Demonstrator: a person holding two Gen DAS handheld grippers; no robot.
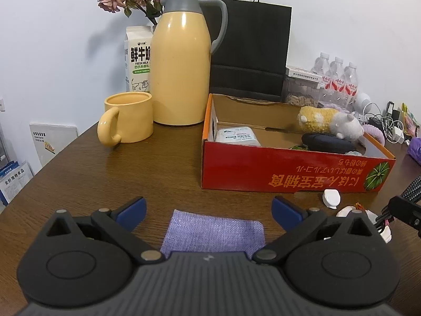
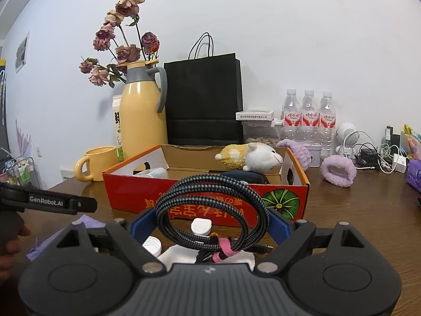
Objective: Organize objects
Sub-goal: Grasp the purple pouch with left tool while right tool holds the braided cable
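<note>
Right tool point(image 2: 211, 227) grips a coiled cable point(image 2: 210, 212) just before the red box point(image 2: 126, 192) on the bench; left tool point(image 1: 209, 212) hangs released over a purple cloth point(image 1: 213, 235). Likely next: lift over the wall, release inside.

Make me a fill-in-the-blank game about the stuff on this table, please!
1. The coiled cable sits between the jaws of the ____ gripper.
2. The plush toy lies inside the red ____.
3. The mug and the tall jug beside it are both ____ in colour.
4. The cloth between the left gripper's open jaws is ____.

Missing words: right; box; yellow; purple
</note>
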